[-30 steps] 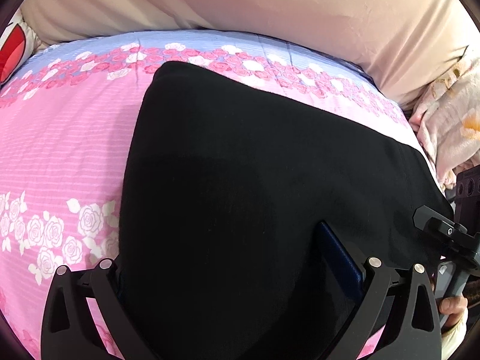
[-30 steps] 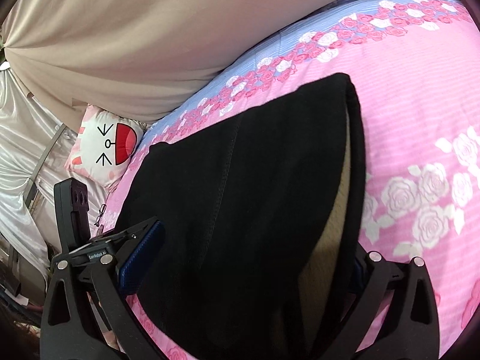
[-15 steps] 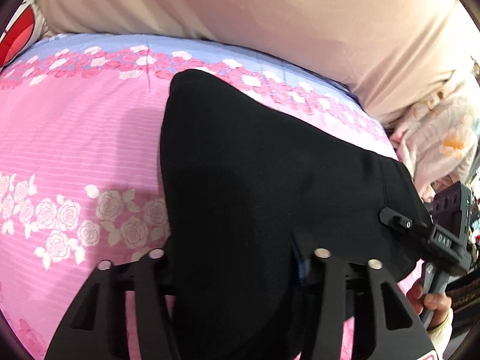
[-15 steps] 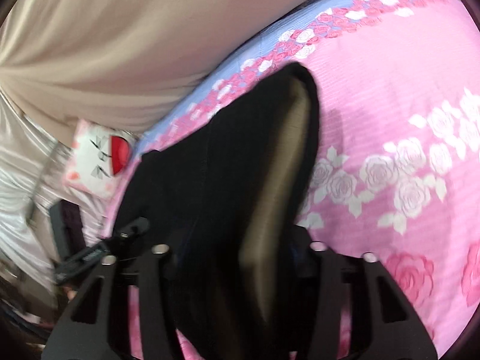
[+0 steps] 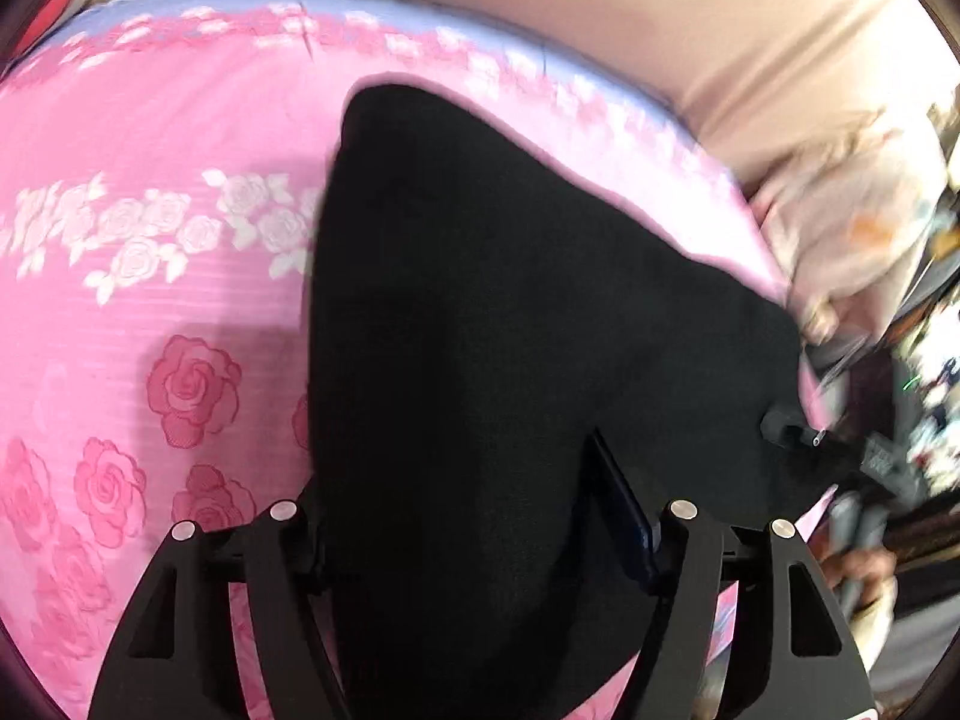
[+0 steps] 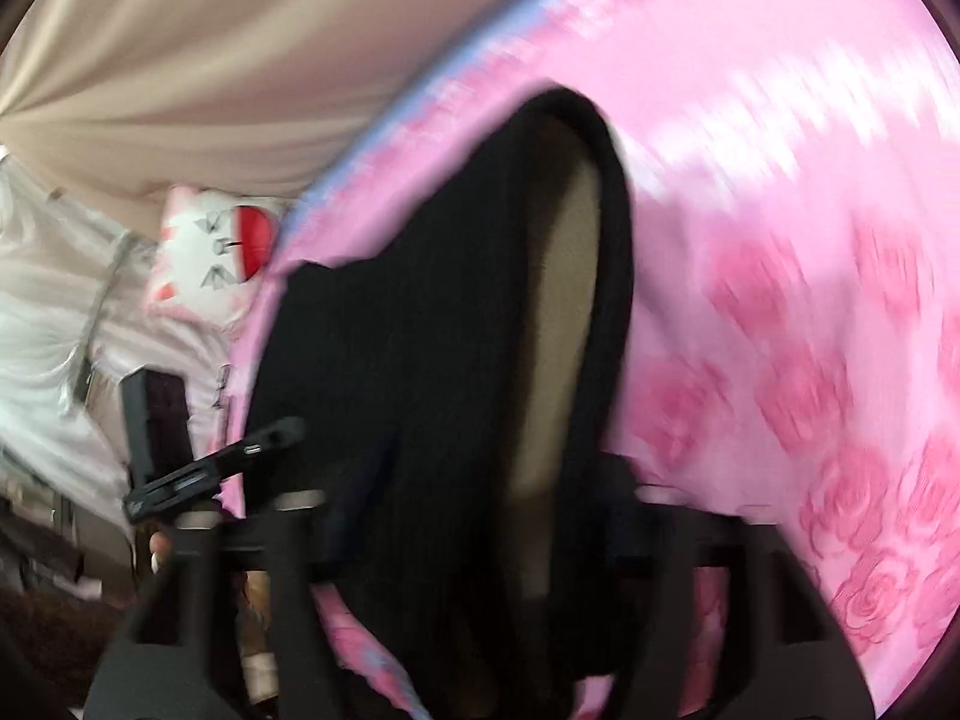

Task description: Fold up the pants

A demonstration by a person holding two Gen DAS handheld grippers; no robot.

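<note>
The black pants (image 5: 510, 330) lie folded on the pink rose-print bedsheet (image 5: 150, 300). My left gripper (image 5: 474, 516) is shut on the near edge of the pants, its fingers (image 5: 624, 516) pressed into the cloth. In the right wrist view the pants (image 6: 432, 360) show a beige inner lining (image 6: 558, 360), and my right gripper (image 6: 474, 516) is shut on their near edge. The right gripper also shows at the right edge of the left wrist view (image 5: 840, 456); the left gripper shows at the left of the right wrist view (image 6: 216, 462). Both views are blurred.
A beige curtain (image 5: 600, 12) hangs behind the bed. A white cat-face pillow (image 6: 222, 252) lies at the bed's left end. A pale floral quilt (image 5: 840, 228) is bunched at the right end. Silvery fabric (image 6: 48, 312) hangs at far left.
Both grippers closed on the near edge of the pants and pulled back toward me and up. More of the dark rose border of the sheet now shows. The views have tilted.
</note>
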